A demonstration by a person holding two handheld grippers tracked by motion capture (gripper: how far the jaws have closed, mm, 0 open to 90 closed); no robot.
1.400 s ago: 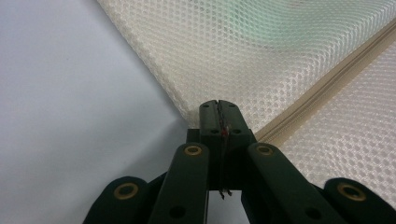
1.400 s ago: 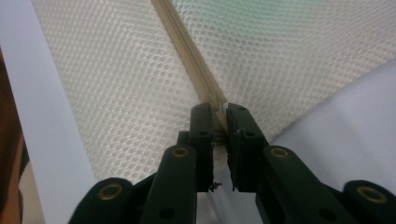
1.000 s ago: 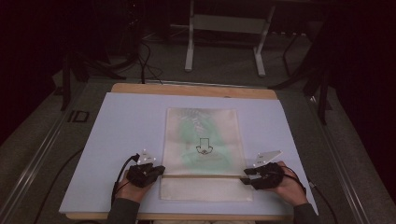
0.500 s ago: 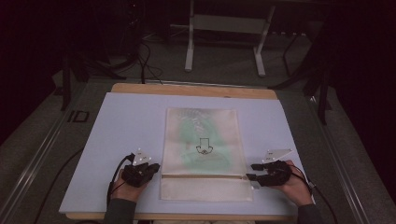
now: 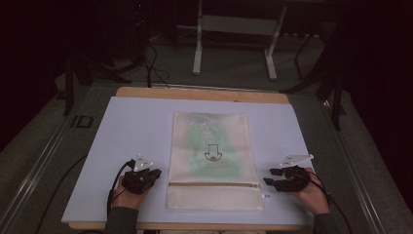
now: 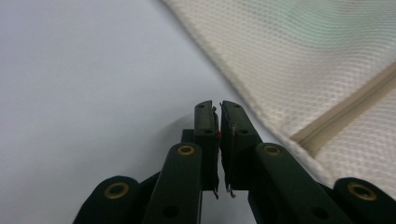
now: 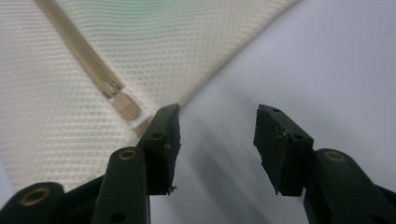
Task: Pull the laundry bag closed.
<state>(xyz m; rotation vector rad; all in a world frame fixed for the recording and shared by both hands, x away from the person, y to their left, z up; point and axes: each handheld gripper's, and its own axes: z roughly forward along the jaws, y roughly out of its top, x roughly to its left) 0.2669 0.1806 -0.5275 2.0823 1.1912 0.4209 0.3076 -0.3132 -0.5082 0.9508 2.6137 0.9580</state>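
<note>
Cream-coloured mesh zip pouch [image 5: 212, 161], flat and rectangular, with a pale green item and a black arrow mark showing through it, lies in the middle of the white table sheet [image 5: 126, 126]; its tan zip line [image 5: 212, 184] runs across near the person's edge.

Hands: two, both entering from the bottom of the high view, each low on the sheet with forearm angled inward; the left hand holds the left gripper [image 5: 152, 174] just off the pouch's left edge, pointing towards the zip line's end; the right hand holds the right gripper [image 5: 269, 176] just off the pouch's right edge, pointing back at it.

Count: one pouch, one zip line, two grippers, one sheet.

Left gripper view: the left gripper [image 6: 219, 108] has its jaws almost together, a thin slit between them, nothing held; the pouch edge lies just ahead and to one side.

Right gripper view: the right gripper [image 7: 217, 122] has just been opening and stands wide, with bare sheet between the jaws; the zip pull tab [image 7: 125, 106] lies at the zip's end, just beside one jaw, and contact cannot be told; the high view renders this tab as a small speck.
</note>
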